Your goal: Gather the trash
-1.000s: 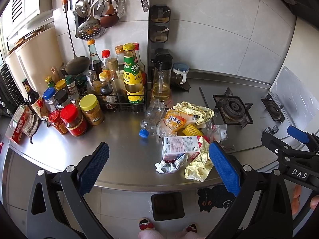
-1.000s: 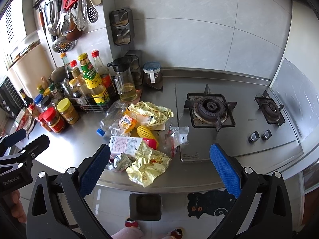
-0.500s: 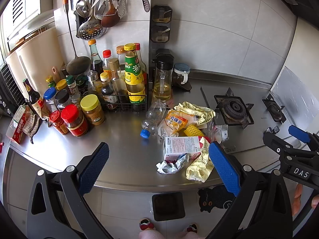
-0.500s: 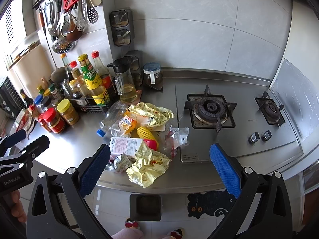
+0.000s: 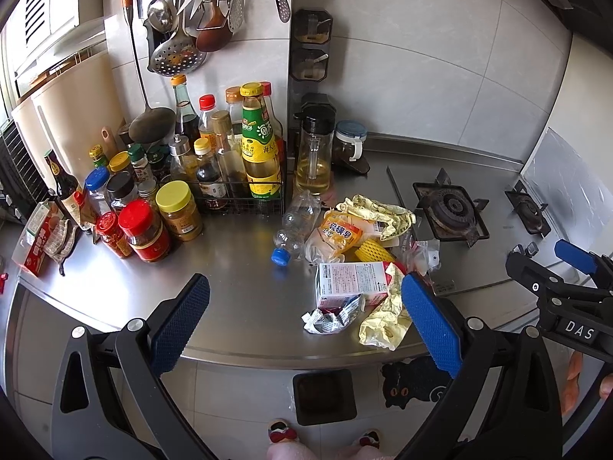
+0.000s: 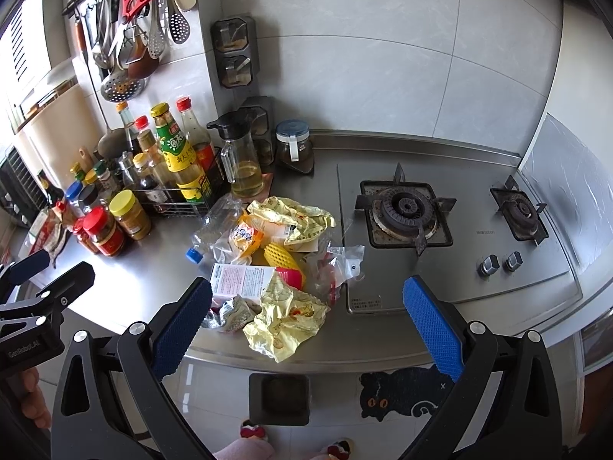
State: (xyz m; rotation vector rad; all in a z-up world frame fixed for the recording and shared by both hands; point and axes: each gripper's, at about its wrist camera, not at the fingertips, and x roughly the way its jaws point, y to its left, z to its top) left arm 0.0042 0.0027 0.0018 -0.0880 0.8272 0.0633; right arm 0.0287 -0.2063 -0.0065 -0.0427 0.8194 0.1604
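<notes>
Both tongs hover short of the steel tabletop (image 5: 237,299), jaws spread wide and gripping nothing: the left tongs (image 5: 302,322) and the right tongs (image 6: 306,320). On the floor below stands a small dark bin (image 6: 279,398); only the right view shows all of the cat-face mat (image 6: 402,393) beside it and the stove knobs (image 6: 500,263).

The trash sits near the front edge: a crumpled yellow wrapper (image 6: 285,320), a pink-and-white carton (image 5: 352,281) lying flat with its long axis left to right, and a clear plastic bottle (image 5: 299,222) on its side, blue cap toward the viewer. Only the left view shows the red packet (image 5: 38,245) far left.

Compared with a second ago, the scene is almost unchanged.
</notes>
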